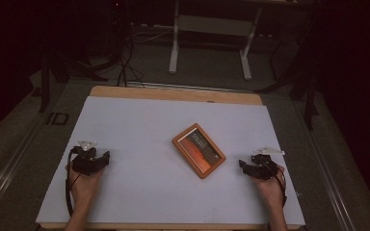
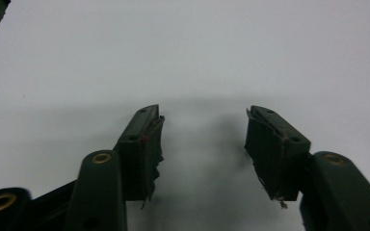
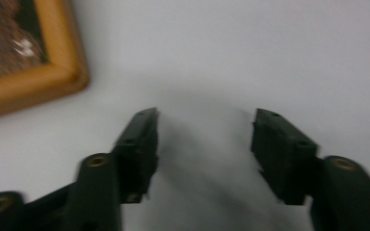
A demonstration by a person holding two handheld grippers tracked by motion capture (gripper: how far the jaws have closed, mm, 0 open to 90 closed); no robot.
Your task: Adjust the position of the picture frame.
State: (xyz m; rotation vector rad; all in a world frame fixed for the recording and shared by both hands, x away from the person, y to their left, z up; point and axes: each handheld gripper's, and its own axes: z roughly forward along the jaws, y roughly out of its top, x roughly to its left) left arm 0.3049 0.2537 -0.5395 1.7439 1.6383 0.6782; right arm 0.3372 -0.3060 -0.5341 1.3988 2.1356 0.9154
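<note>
Hands (image 1: 84,185) low — fingers (image 2: 144,144) apart

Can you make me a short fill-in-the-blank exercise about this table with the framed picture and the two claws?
1. The framed picture has a frame of the colour ____.
2. The claw nearer the picture is the ____ claw.
3. The jaws of the left claw stand ____, with nothing between them.
4. The picture lies flat on a ____ table sheet.

Missing words: orange; right; open; white
</note>
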